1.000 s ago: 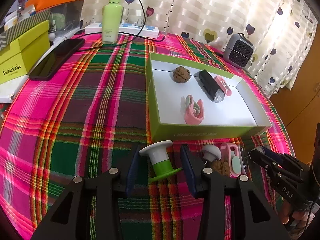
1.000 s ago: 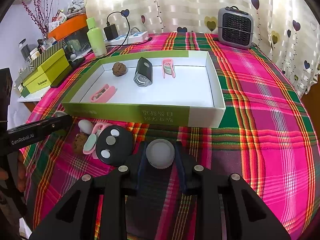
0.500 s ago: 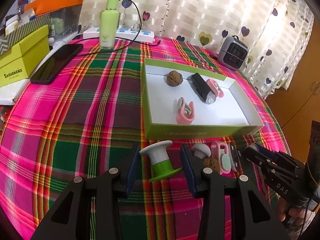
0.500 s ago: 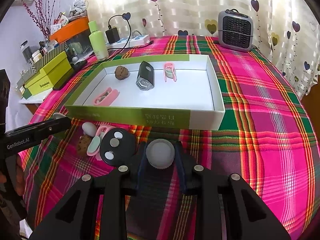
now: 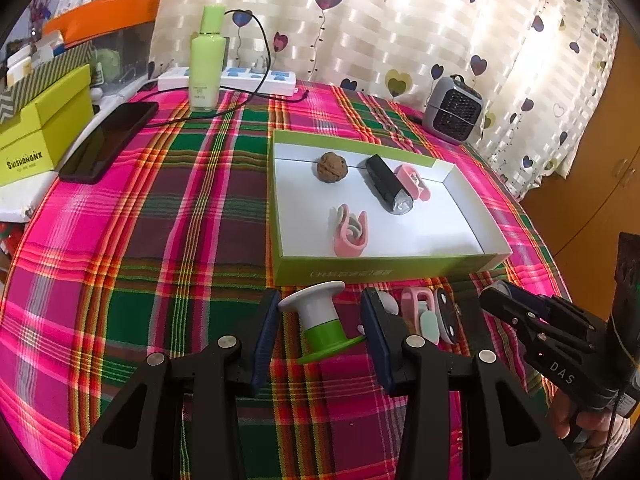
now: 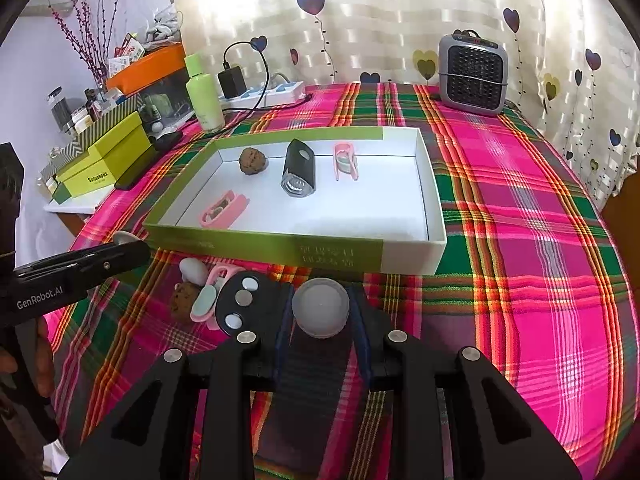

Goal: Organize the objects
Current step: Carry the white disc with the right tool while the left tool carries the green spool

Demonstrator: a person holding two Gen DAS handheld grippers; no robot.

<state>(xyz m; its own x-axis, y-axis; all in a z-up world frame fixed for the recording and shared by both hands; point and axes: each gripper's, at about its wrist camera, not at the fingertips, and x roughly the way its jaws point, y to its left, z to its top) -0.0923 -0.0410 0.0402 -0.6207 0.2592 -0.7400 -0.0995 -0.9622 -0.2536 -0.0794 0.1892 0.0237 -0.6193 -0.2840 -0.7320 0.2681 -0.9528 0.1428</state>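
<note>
Left tongs (image 5: 322,330) straddle a white-and-green spool (image 5: 322,326), which sits tilted on the desk (image 5: 180,208) just near of the green tray (image 5: 384,270); visible gap between each pad and the spool, so jaws are apart, not clamped. Right tongs (image 6: 320,316) have a round grey-white cap (image 6: 320,308) between the fingers, pads right against its sides: closed on it, just near of the tray's front wall (image 6: 280,248). Loose cluster on the desk between the two tongs: a black disc with three silver buttons (image 6: 240,304), a pink clip (image 6: 214,292), a brown walnut (image 6: 184,306), a small white mushroom-shaped knob (image 6: 192,270), all touching or just beside each other, left of the right tongs. Inside the tray: a second walnut (image 5: 332,166) far left, a black flashlight (image 5: 388,184) in the middle, a pink clip behind it (image 5: 414,182), another pink clip (image 5: 350,234) near left. Right half of the tray floor is bare white. A grey heater (image 6: 472,74) at the far right desk edge, a green bottle (image 5: 206,60) and power strip (image 5: 228,80) far left.
</note>
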